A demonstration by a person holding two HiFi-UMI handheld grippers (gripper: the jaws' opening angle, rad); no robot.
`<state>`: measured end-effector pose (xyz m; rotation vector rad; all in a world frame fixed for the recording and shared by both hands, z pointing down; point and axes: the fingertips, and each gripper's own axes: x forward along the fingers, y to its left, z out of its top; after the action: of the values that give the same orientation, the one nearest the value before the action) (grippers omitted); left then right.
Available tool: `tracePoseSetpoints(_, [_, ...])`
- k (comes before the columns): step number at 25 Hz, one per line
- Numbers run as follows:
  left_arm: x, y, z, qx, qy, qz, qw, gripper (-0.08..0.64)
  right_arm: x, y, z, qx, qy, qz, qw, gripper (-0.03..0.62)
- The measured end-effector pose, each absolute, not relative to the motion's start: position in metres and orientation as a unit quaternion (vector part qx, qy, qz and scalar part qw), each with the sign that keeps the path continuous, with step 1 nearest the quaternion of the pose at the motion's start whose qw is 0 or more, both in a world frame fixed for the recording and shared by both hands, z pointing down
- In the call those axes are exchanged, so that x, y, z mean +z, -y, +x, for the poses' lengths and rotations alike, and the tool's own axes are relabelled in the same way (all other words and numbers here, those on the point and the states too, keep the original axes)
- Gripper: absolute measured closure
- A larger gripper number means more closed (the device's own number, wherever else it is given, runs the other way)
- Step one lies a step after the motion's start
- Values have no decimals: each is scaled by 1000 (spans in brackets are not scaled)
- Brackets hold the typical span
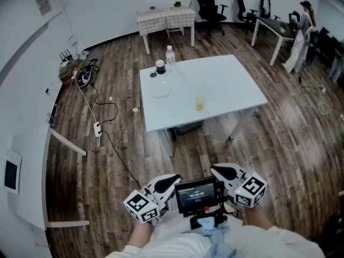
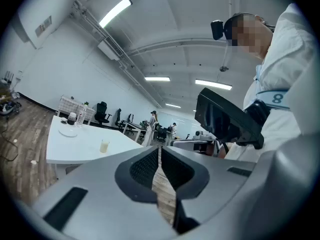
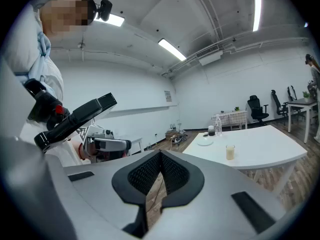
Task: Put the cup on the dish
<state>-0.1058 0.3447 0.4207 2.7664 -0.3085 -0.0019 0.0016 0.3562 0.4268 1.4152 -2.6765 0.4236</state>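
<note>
A small cup [image 1: 200, 104] of pale yellowish liquid stands on the white table [image 1: 231, 85], near its front middle. The clear round dish [image 1: 160, 90] lies to the cup's far left, apart from it. Both grippers are held low, close to the person's body and well short of the table. My left gripper [image 1: 175, 178] is shut with nothing in it, and so is my right gripper [image 1: 216, 170]. The left gripper view shows its meshed jaws [image 2: 160, 150] touching, with the cup [image 2: 104, 145] and dish [image 2: 67, 132] far off. In the right gripper view the jaws [image 3: 160, 155] meet too, cup [image 3: 230, 152] and dish [image 3: 204, 143] distant.
A dark-lidded jar [image 1: 159, 66] and a water bottle [image 1: 170, 54] stand behind the dish. A small screen [image 1: 196, 194] sits between the grippers. Cables and a power strip [image 1: 97, 128] lie on the wood floor at left. A checked-cloth table [image 1: 166, 17], office chairs and a person [image 1: 304, 16] are at the back.
</note>
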Motion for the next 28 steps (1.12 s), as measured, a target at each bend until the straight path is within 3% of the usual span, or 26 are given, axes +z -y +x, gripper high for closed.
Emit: tracePoseSetpoints(28, [426, -338, -107, 2, 101, 977, 186, 541, 423, -350, 1, 133, 879, 457, -7, 560])
